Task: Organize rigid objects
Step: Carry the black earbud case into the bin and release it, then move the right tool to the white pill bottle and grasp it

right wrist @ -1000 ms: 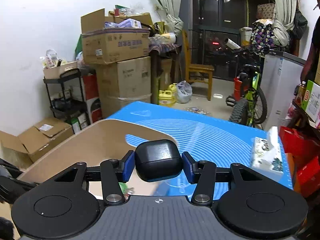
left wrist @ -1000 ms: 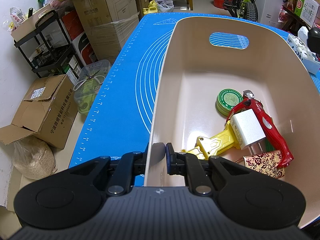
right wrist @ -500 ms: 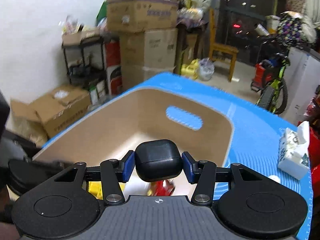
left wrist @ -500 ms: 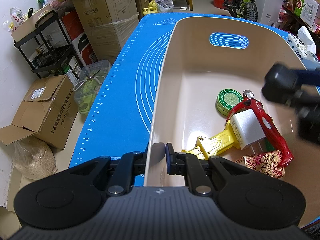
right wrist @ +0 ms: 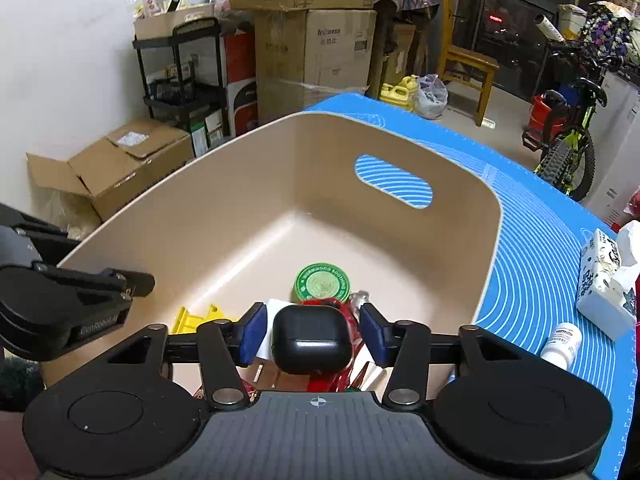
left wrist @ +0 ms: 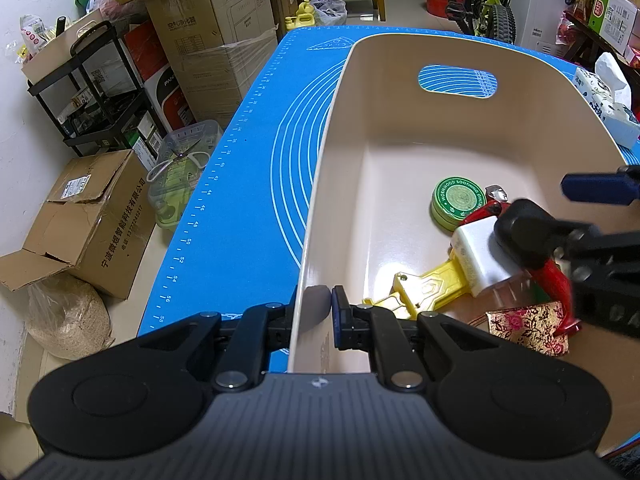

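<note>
A beige bin (left wrist: 340, 128) stands on the blue mat (left wrist: 248, 168). My left gripper (left wrist: 316, 312) is shut on the bin's near left wall. Inside lie a green tin (left wrist: 456, 200), a white charger block (left wrist: 476, 256), a yellow plastic piece (left wrist: 420, 292), a red tool (left wrist: 556, 280) and a patterned pouch (left wrist: 528, 328). My right gripper (right wrist: 314, 332) is over the bin, jaws spread apart, with gaps on both sides of a black earbud case (right wrist: 310, 338) that lies between them on the pile. The case also shows in the left wrist view (left wrist: 524, 232).
A tissue pack (right wrist: 604, 284) and a small white bottle (right wrist: 560, 344) lie on the mat right of the bin. Cardboard boxes (left wrist: 88, 216), a black shelf rack (left wrist: 92, 92) and a bicycle (right wrist: 568, 136) stand around the table.
My right gripper has come down into the bin with the black case and its jaws have opened off it. My left gripper has kept its hold on the bin wall.
</note>
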